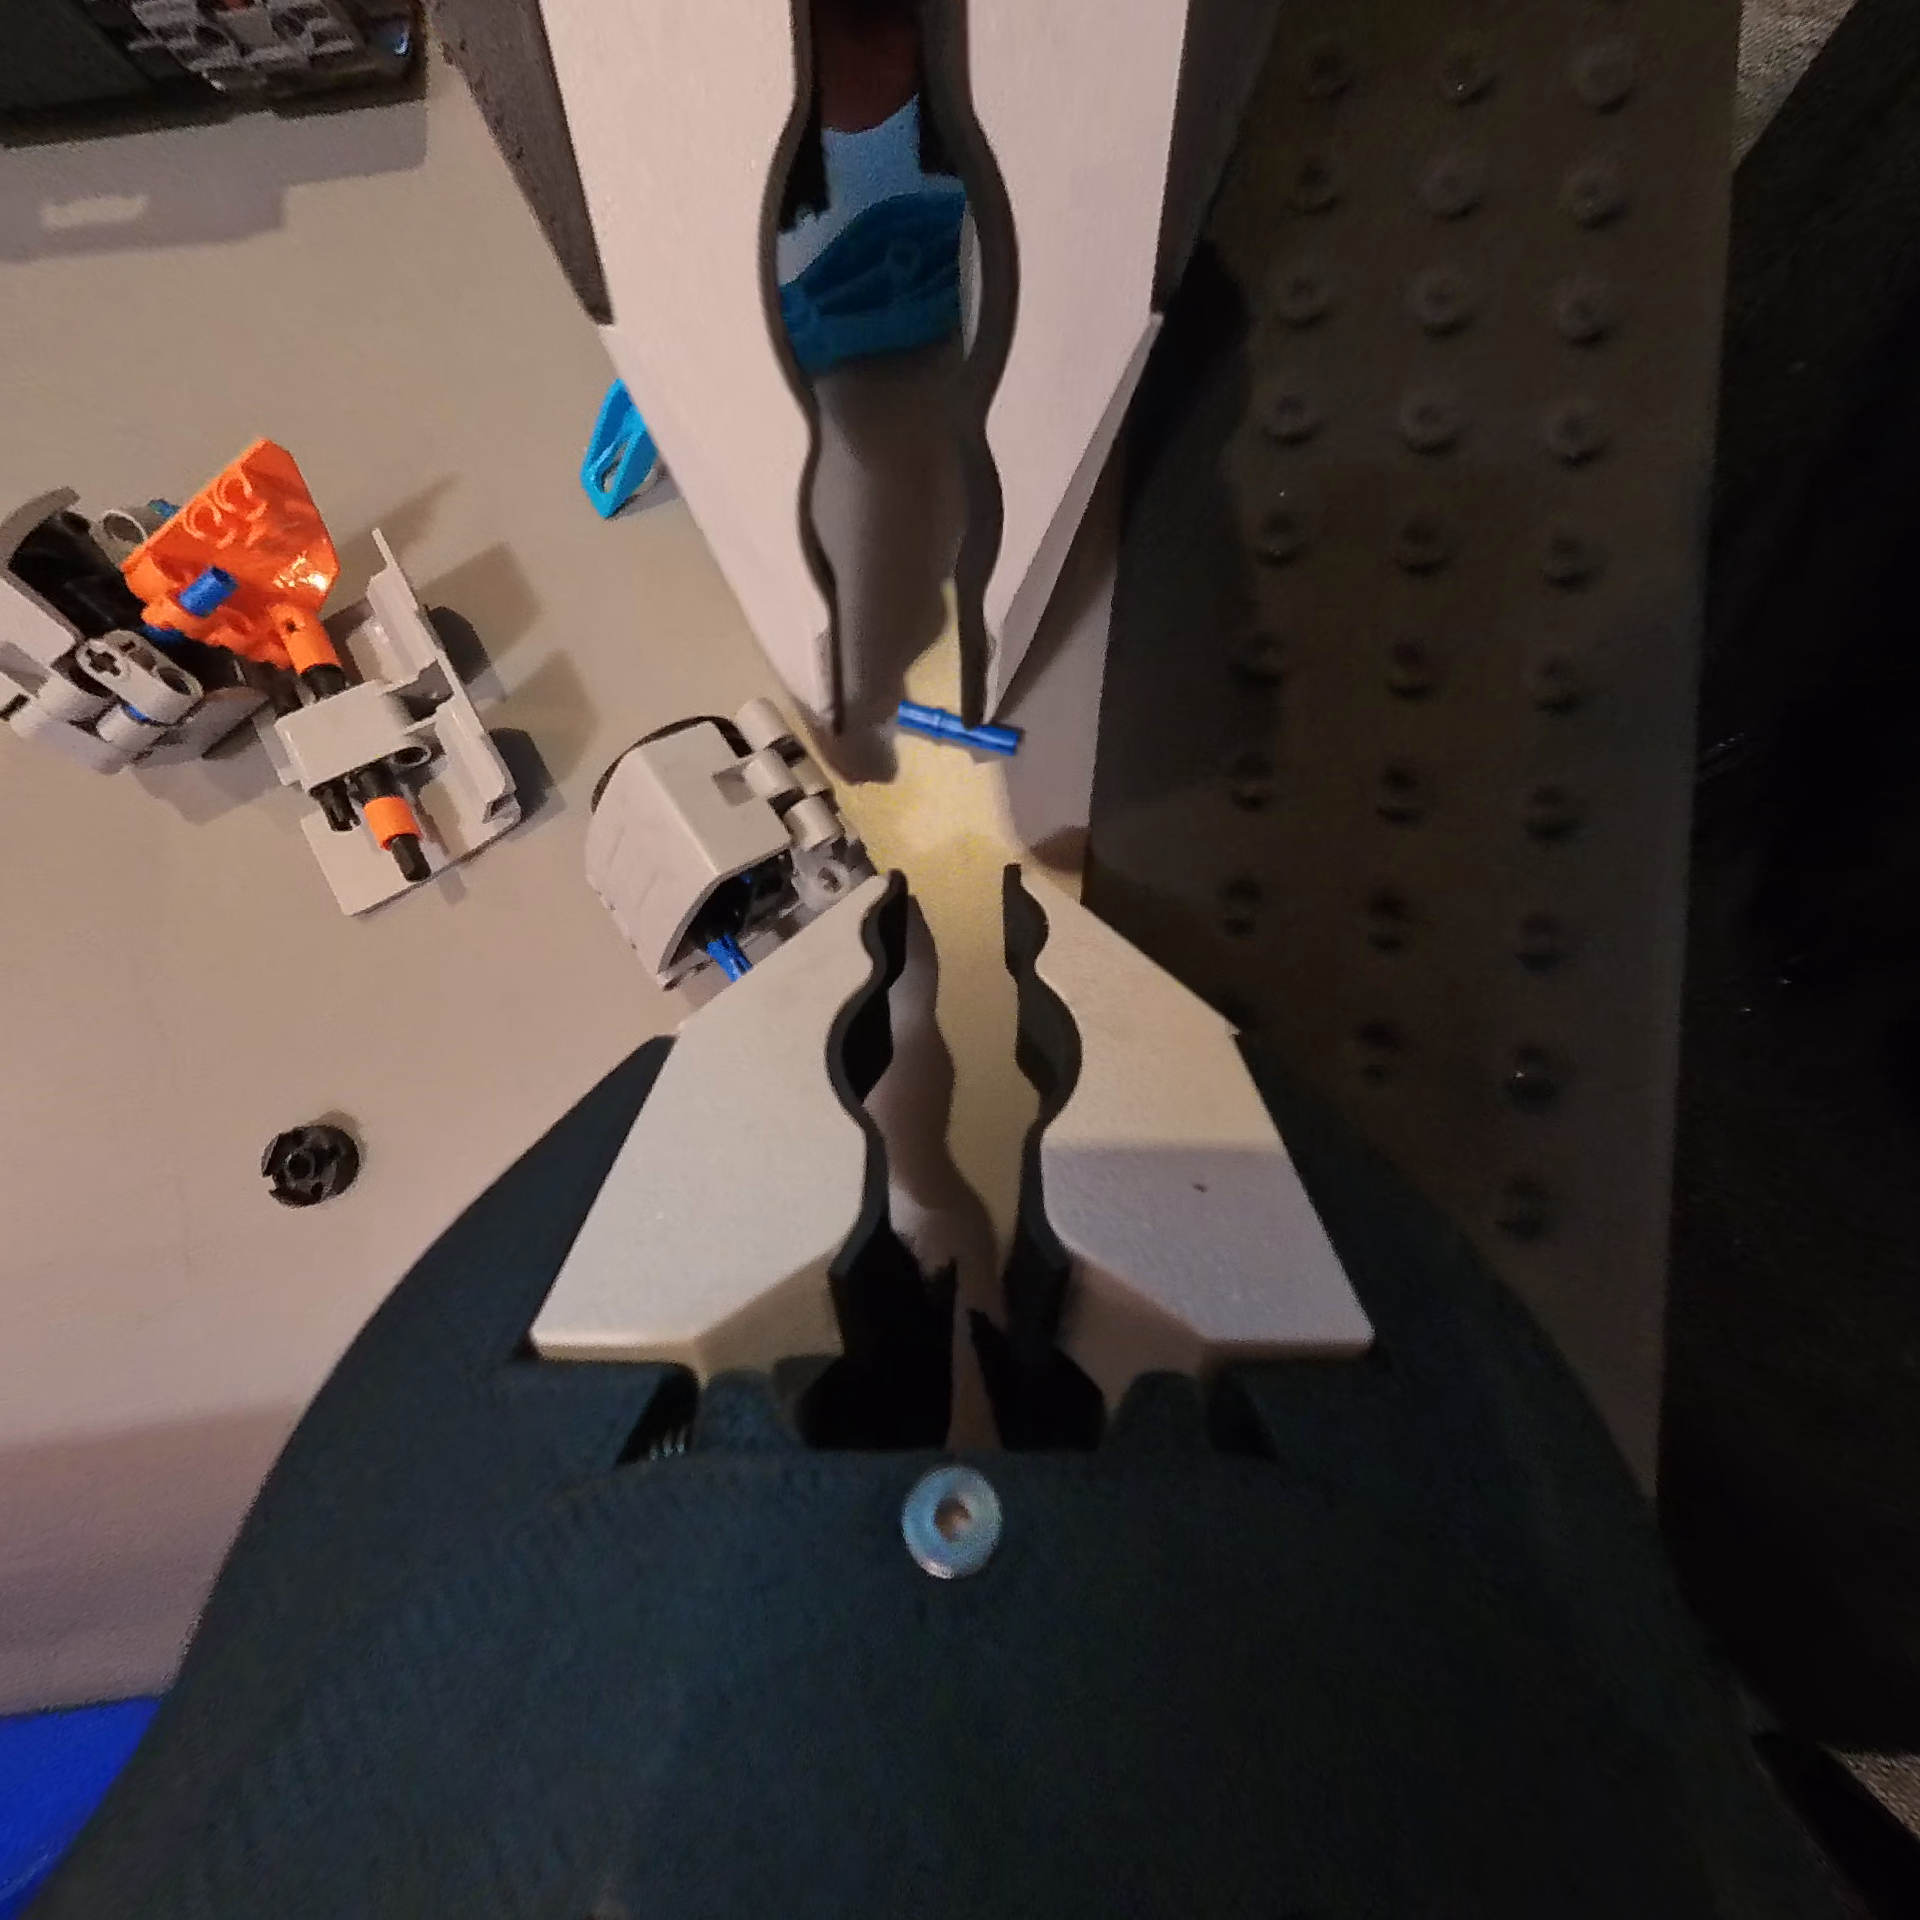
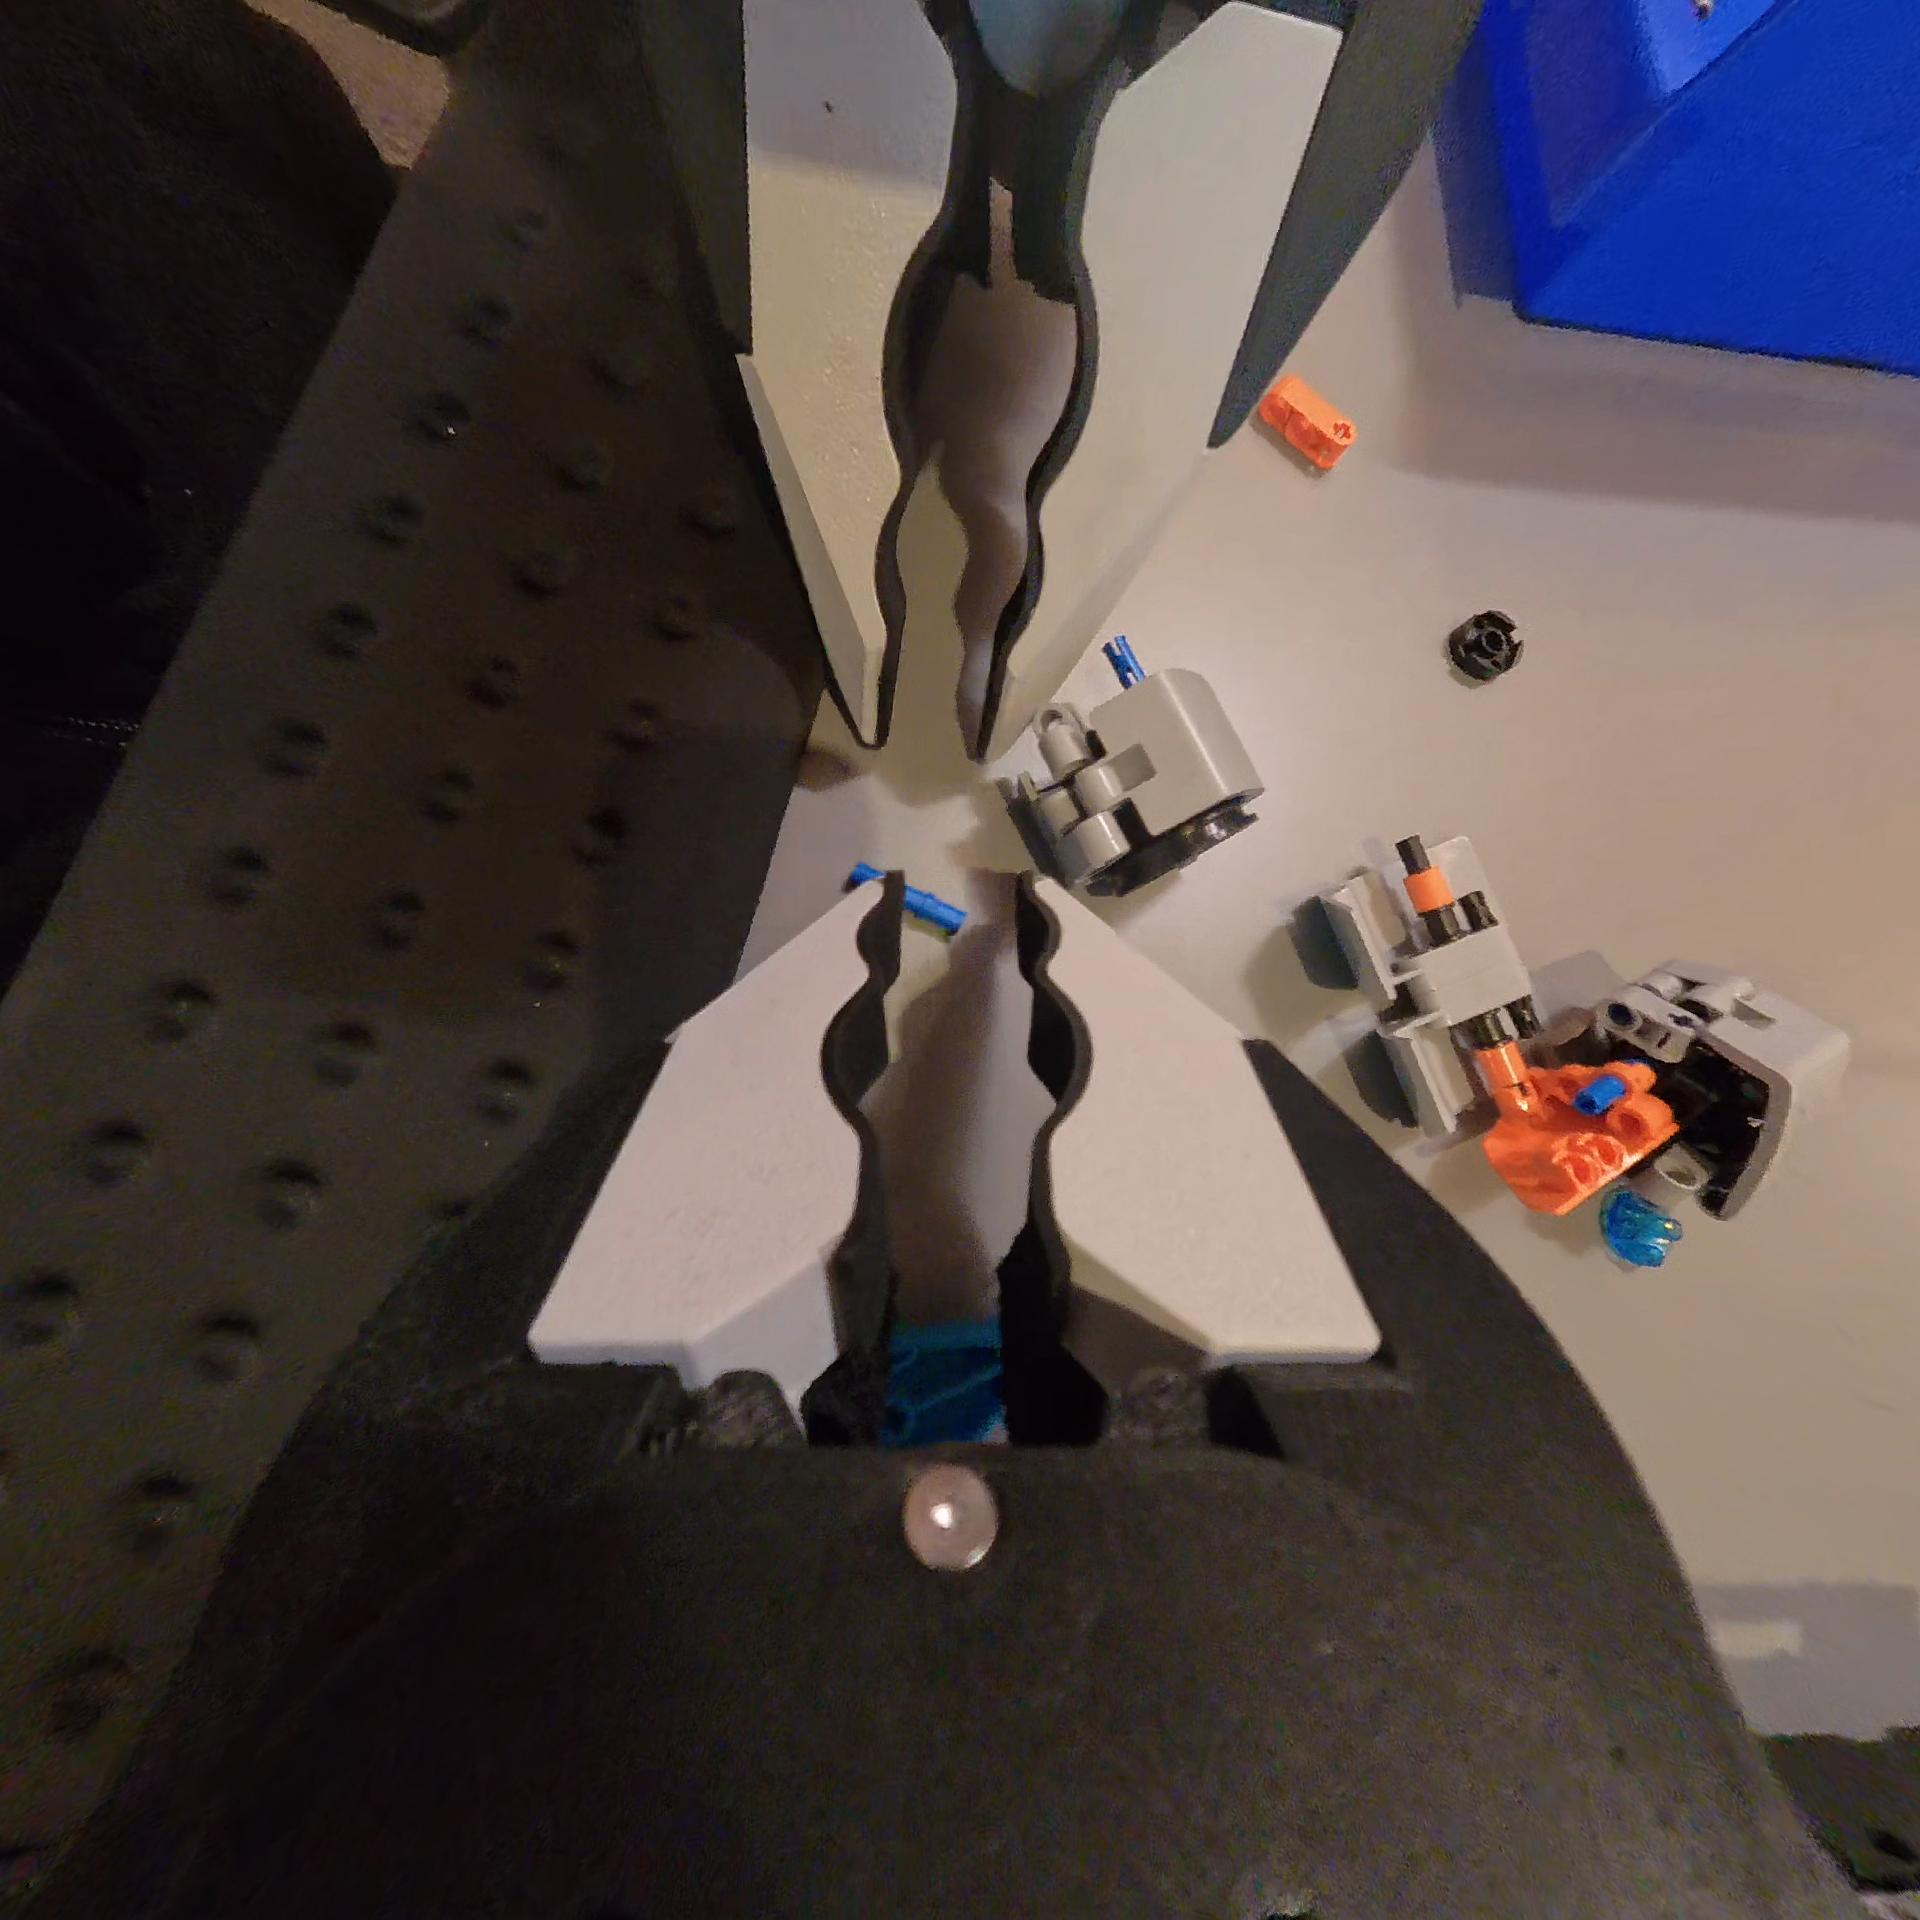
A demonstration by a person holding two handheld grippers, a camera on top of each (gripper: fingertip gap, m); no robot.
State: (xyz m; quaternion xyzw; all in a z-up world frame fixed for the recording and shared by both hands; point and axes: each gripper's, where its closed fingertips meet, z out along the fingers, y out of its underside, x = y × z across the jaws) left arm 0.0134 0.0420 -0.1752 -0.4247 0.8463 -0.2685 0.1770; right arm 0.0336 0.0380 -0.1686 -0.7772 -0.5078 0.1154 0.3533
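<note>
Left gripper and right gripper are being held tip to tip over the grey table, their tips near but apart.

Left gripper: a narrow gap is being kept between the fingers, nothing is being gripped.

Right gripper: a light-blue piece is being clamped deep between the fingers, near their base. The tips are being kept slightly apart.

A blue pin is lying at one right fingertip; whether it is being touched cannot be told.

A grey block is lying just left of the tips in the left wrist view, with an orange-grey assembly farther left. A black studded plate is lying on the right
</note>
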